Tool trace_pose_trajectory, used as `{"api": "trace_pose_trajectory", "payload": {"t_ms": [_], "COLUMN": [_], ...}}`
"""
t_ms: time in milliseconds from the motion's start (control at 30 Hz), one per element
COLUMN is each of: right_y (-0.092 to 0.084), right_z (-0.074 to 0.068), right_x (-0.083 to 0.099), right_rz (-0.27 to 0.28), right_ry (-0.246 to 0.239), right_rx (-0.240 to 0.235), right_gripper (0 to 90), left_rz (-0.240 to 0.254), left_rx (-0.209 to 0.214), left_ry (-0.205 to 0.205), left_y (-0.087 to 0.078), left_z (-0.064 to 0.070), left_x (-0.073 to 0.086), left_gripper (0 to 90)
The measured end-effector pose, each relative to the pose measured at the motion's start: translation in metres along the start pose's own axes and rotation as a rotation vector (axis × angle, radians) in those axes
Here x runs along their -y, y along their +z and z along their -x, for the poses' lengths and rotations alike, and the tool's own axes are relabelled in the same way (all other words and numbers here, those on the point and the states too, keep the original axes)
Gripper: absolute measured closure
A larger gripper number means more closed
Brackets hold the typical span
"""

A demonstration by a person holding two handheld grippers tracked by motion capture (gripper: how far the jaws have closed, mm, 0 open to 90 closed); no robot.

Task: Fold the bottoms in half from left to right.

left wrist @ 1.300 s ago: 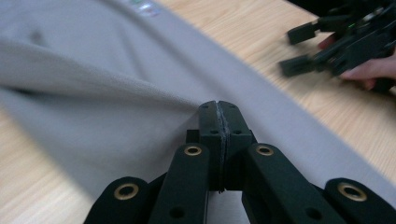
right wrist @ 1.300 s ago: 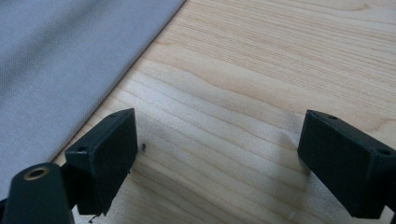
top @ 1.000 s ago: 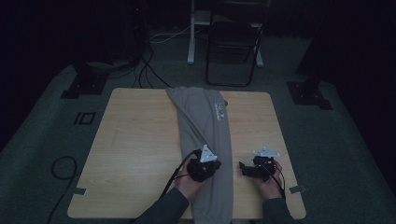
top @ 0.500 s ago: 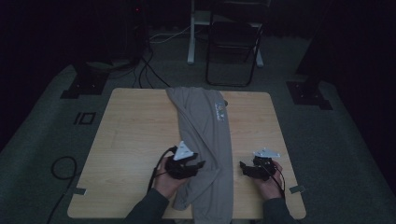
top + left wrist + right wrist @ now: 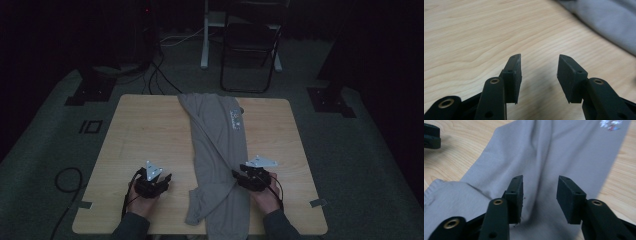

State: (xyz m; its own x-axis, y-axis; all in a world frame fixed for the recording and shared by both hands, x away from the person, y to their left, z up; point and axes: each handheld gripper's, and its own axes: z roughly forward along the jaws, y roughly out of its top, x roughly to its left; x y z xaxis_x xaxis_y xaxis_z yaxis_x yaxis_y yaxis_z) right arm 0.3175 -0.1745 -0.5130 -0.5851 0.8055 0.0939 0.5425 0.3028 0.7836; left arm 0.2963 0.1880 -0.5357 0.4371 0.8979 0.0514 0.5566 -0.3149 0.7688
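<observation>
Now I'm closing my right gripper (image 5: 539, 195) over the grey garment (image 5: 220, 150), jaws apart and not yet pinching; my left gripper (image 5: 539, 75) is hovering spread and empty over bare table (image 5: 145, 130). Folding is looking barely begun. From above I'm seeing the garment lying lengthwise down the table; the right gripper view is showing its fold ridge.

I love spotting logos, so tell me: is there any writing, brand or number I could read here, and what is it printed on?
None can be read.
Small pale print on the long grey cloth garment, near its far end: too small to read in the high view.
The same print in the right gripper view: whitish, blurred, unreadable.
Light wooden table: no lettering visible.
</observation>
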Motion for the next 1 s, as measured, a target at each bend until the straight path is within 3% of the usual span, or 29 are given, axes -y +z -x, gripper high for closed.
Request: {"api": "trace_pose_trajectory", "payload": {"t_ms": [167,233,267,300,367,400,500,567,700,733,767,833,867,933,1000], "right_y": [0.022,0.028,0.029,0.026,0.021,0.007,-0.015,-0.025,-0.028,-0.028,-0.017,-0.014,-0.014,-0.016,-0.028], "right_z": [-0.002,-0.001,0.001,0.004,0.005,0.006,0.014,0.023,0.047,0.047,0.058,0.06,0.059,0.057,0.044], "right_x": [-0.005,-0.005,-0.005,-0.005,-0.005,-0.007,-0.007,-0.004,0.009,0.009,0.022,0.025,0.029,0.028,0.021], "right_rz": [-0.056,-0.1,-0.104,-0.094,-0.077,-0.035,0.021,0.047,0.027,0.027,-0.053,-0.072,-0.083,-0.075,-0.018], "right_ry": [0.003,0.017,0.038,0.064,0.086,0.098,0.131,0.14,0.191,0.191,0.201,0.205,0.204,0.196,0.158], "right_rx": [-0.019,-0.029,-0.037,-0.05,-0.065,-0.058,-0.052,-0.02,0.018,0.018,0.049,0.055,0.081,0.092,0.096], "right_gripper": [65.3,79.1,86.9,89.2,89.5,89.7,89.8,89.8,89.7,89.7,88.9,86.5,75.2,71.6,64.9], "left_rz": [0.009,0.006,0.004,0.002,0.0,-0.003,-0.01,-0.01,-0.022,-0.022,-0.026,-0.027,-0.027,-0.03,-0.032], "left_rx": [-0.024,-0.024,-0.024,-0.025,-0.027,-0.028,-0.034,-0.034,-0.041,-0.041,-0.044,-0.046,-0.048,-0.049,-0.05], "left_ry": [0.011,0.019,0.026,0.031,0.029,0.026,0.025,0.022,0.018,0.018,0.015,0.013,0.012,0.009,0.009], "left_y": [0.003,0.004,0.005,0.005,0.006,0.006,0.007,0.007,0.009,0.009,0.009,0.009,0.009,0.01,0.01], "left_z": [-0.001,0.001,0.001,0.001,0.001,0.001,0.0,0.0,0.0,0.0,-0.001,-0.001,-0.001,-0.001,-0.001], "left_x": [0.001,0.002,0.002,0.002,0.002,0.003,0.003,0.003,0.004,0.004,0.003,0.003,0.003,0.003,0.003], "left_gripper": [54.1,54.0,54.0,54.0,54.0,54.0,54.0,54.0,54.1,54.0,54.0,53.9,53.7,52.7,52.4]}}
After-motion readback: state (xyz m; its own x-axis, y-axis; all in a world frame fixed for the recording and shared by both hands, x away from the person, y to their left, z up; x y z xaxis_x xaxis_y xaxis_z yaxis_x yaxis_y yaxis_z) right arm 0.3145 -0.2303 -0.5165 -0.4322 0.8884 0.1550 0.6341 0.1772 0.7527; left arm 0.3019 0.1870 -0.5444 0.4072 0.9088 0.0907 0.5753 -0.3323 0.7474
